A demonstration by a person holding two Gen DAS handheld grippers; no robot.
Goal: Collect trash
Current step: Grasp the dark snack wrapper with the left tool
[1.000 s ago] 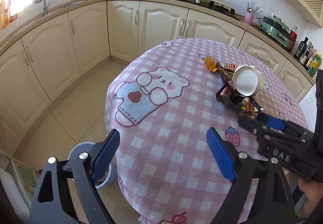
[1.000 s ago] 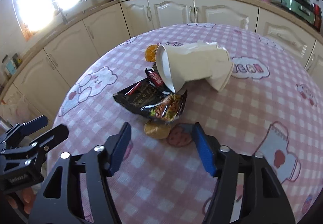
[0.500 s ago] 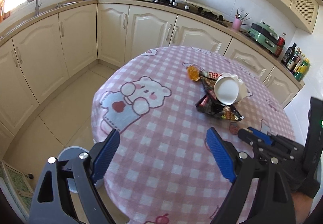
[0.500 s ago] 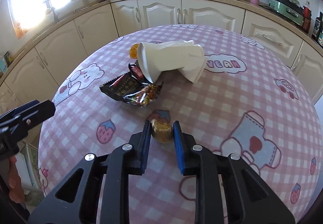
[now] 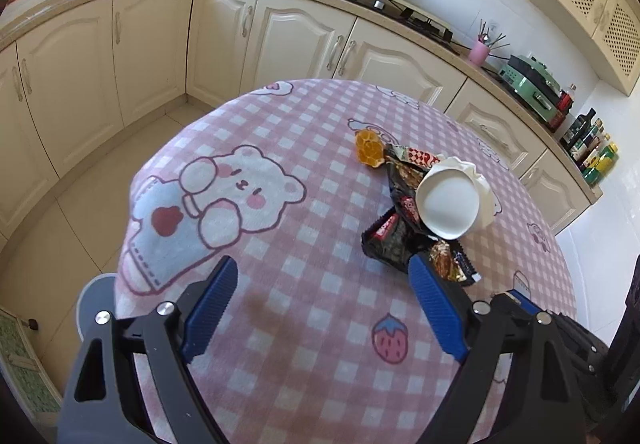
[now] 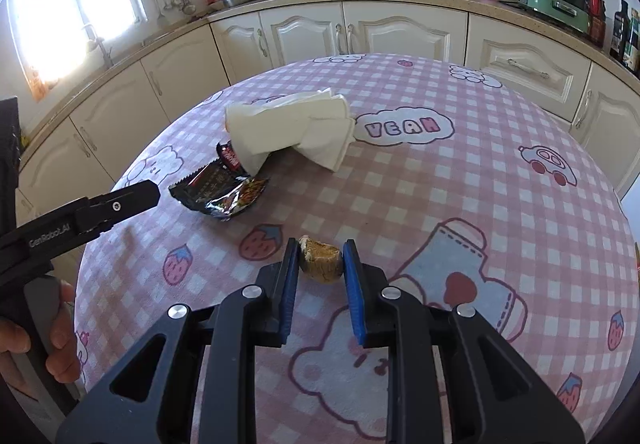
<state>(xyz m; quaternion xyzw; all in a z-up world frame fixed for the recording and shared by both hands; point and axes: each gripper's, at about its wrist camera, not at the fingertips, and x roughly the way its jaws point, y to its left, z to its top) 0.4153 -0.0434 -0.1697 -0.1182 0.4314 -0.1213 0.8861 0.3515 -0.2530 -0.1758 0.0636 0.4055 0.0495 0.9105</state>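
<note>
- two blue pads of the right gripper (image 6: 321, 262) pinch a brown food scrap (image 6: 321, 259) above the checked tablecloth (image 6: 460, 204).
- left gripper (image 5: 322, 308) gapes wide, empty, near the black wrapper (image 5: 394, 240).

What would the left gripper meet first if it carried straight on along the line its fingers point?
Probably the bare pink checked tablecloth: the open left gripper aims down at it, with the black snack wrapper off to the side.
</note>
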